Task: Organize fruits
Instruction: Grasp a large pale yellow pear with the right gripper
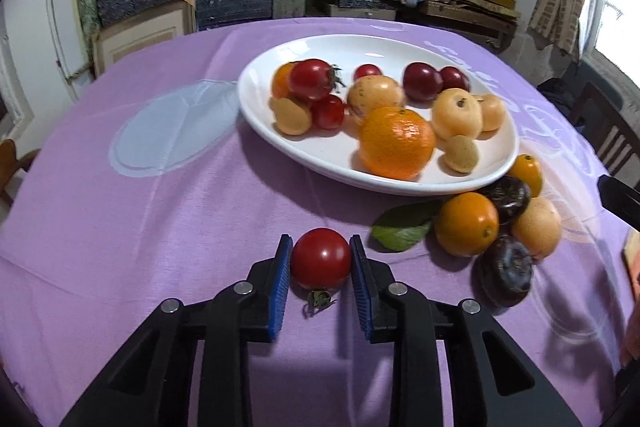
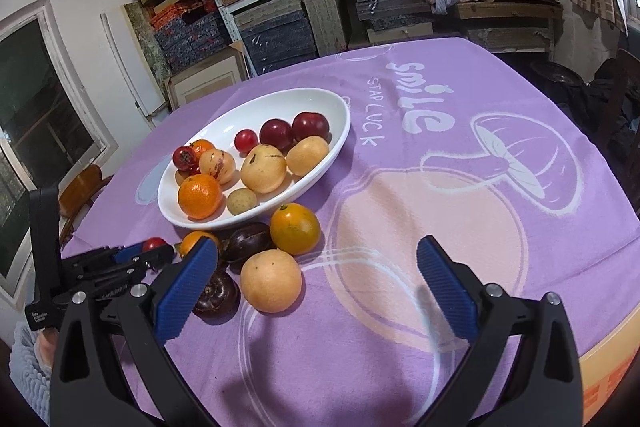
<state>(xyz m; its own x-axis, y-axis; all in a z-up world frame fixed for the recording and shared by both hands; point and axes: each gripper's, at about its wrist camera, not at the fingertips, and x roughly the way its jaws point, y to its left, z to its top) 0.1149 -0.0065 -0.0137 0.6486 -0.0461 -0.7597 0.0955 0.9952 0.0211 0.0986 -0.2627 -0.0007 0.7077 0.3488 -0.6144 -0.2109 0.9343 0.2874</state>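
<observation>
Table under purple printed cloth (image 2: 400,327), white oval dish (image 2: 328,155), loose oranges, dark fruits, tomato (image 1: 321,258), leaf (image 1: 402,229) beside it

red tomato (image 1: 320,259), lilac tablecloth (image 1: 140,227), perhaps printed

left tool (image 1: 321,259) pads flank red tomato (image 1: 321,258) | white plate (image 1: 496,151) of fruit beyond | purple cloth (image 1: 140,219)

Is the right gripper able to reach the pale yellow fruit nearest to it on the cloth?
Probably yes. The right gripper is wide open, and the yellow fruit lies just ahead between its fingers, toward the left one. Nothing covers it; a dark fruit sits close on its left.
</observation>
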